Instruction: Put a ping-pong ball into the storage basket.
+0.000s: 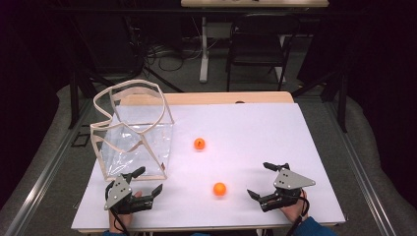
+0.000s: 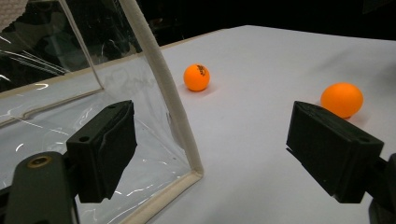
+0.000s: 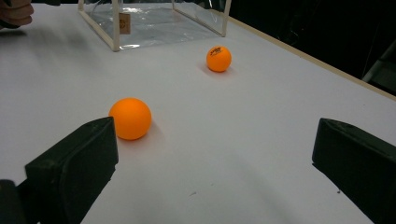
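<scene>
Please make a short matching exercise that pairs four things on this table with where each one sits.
Things:
1. clear bag
2. near ball
3. far ball
4. right gripper

Places:
A. front right of the table, jaws open
B. just right of the bag's side wall
C. left side of the table, standing open
D. on the table between the two grippers

Pairs: 1-C, 2-D, 3-B, 4-A
</scene>
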